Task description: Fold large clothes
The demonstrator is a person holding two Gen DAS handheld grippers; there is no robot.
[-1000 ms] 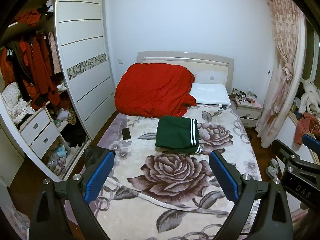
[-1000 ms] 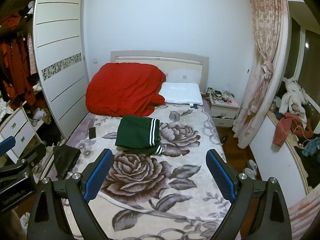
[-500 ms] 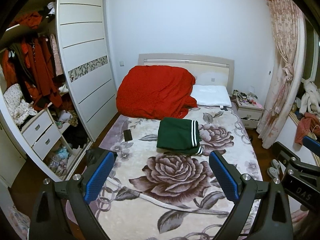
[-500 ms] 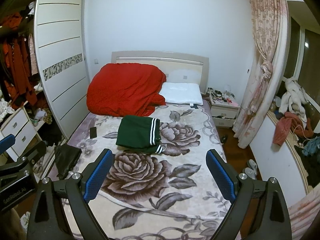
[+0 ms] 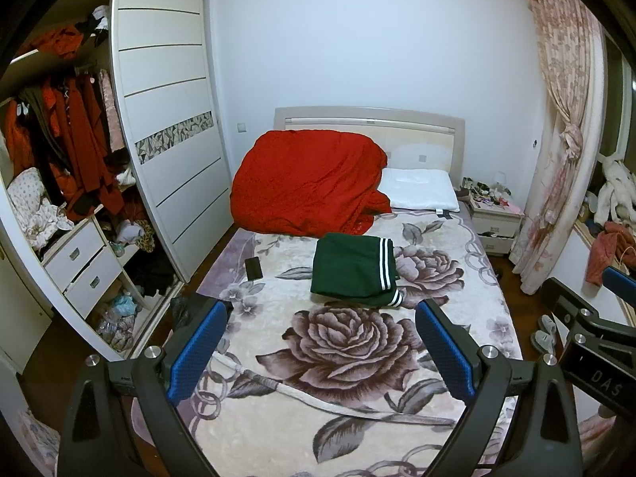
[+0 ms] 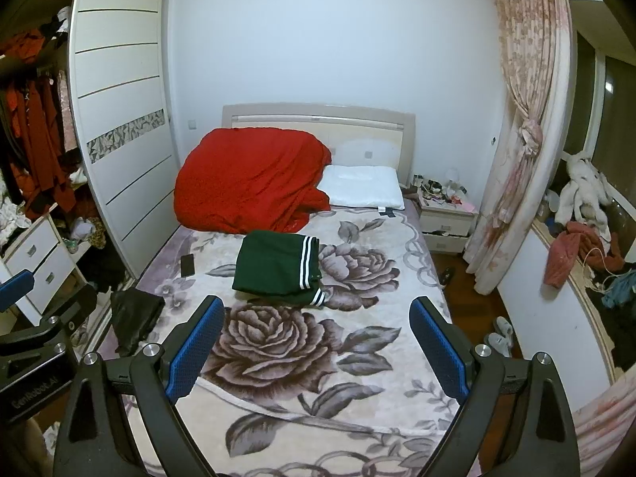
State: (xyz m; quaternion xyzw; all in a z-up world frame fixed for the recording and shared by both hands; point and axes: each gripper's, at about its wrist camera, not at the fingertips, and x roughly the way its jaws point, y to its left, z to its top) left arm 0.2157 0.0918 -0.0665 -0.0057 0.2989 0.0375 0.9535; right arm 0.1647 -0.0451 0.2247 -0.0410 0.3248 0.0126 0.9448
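The green folded clothes (image 5: 355, 269) with white stripes lie in the middle of the bed (image 5: 357, 357), on the flower blanket. A red quilt (image 5: 306, 183) and a white pillow (image 5: 417, 194) sit behind them. The left hand-held gripper (image 5: 321, 342) is spread wide and holds nothing. The right hand-held gripper (image 6: 317, 338) is spread wide too, with nothing in it.
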